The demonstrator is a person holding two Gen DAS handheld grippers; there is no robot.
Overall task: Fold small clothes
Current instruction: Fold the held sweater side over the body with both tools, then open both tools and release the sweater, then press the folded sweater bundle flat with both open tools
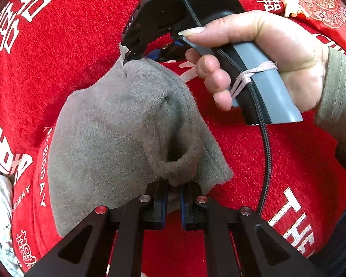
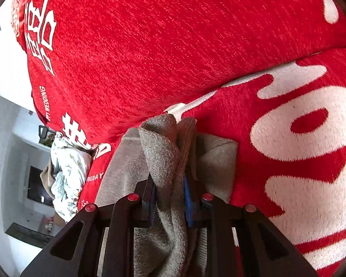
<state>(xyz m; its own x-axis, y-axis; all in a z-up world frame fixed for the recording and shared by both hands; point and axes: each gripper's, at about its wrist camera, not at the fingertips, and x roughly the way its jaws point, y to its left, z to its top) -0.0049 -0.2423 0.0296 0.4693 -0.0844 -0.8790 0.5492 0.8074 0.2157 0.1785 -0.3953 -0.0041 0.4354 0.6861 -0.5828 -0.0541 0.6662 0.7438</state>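
From the left wrist camera, the grey sock (image 1: 117, 124) lay on the red blanket (image 1: 253, 157), its long axis running from the left gripper (image 1: 173, 196) at the bottom edge up and slightly left to the right gripper (image 1: 133, 54). The left claw was clamped on a fold of the sock near its ribbed opening, which curled into a loop just above the jaws. The right claw pinched the sock's far tip, lifting it into a small peak. A hand (image 1: 265, 57) in a grey-green sleeve gripped that gripper's handle, right of the sock. The knit looked fuzzy, soft and slightly worn. The blanket carried white characters and lettering; a pale crumpled cloth (image 1: 0, 207) sat at the blanket's left edge.

From the right wrist camera, the sock (image 2: 163, 152) ran straight away from the right gripper (image 2: 169, 198), bunched lengthwise between the jaws, which were closed on it. A folded grey flap lay just right of the jaws. The red blanket (image 2: 150, 46) rose behind the sock. Left of the sock lay the pale floral cloth (image 2: 67, 173), and beyond it a white wall and a dark screen (image 2: 37, 187).
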